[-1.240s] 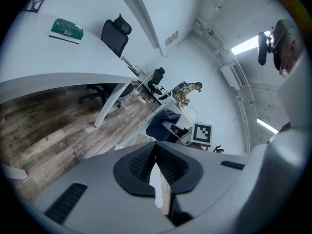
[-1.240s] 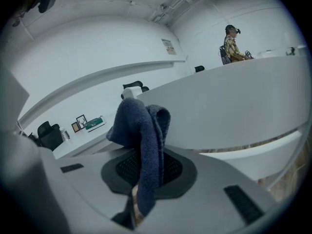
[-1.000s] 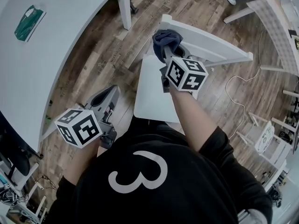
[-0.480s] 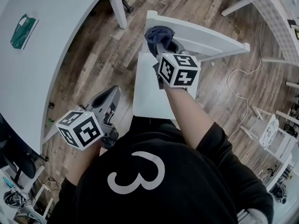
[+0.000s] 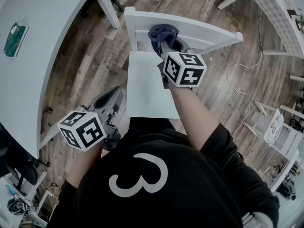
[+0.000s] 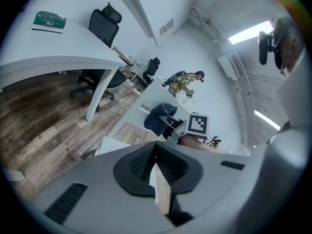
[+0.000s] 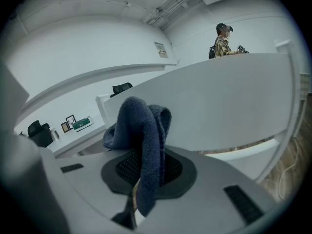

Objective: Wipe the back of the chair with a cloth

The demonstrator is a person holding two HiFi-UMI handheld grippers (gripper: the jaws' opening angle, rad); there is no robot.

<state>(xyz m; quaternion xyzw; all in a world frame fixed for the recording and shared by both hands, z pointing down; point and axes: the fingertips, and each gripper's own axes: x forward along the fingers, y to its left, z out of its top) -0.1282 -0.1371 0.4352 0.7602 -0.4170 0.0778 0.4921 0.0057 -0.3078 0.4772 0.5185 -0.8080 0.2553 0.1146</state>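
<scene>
A white chair stands before me, its seat [image 5: 145, 87] near and its back rail [image 5: 204, 32] far. My right gripper [image 5: 166, 41] is shut on a dark blue cloth [image 5: 163, 32] and presses it against the back rail, a little right of the rail's left corner. In the right gripper view the cloth [image 7: 144, 130] hangs bunched between the jaws, with the broad white rail [image 7: 219, 101] just behind it. My left gripper [image 5: 111, 94] hovers low over the floor left of the seat, shut and holding nothing. The left gripper view looks toward the cloth [image 6: 160, 118].
A large white desk [image 5: 42, 46] with a green book [image 5: 14, 27] fills the left side. A thin cable [image 5: 242, 72] trails on the wood floor right of the chair. More white furniture [image 5: 273, 11] stands at the far right. A person [image 7: 223, 40] stands far off.
The right gripper has slid the cloth rightward along the back rail, away from its left corner. The head view has shifted. The left gripper has hardly moved.
</scene>
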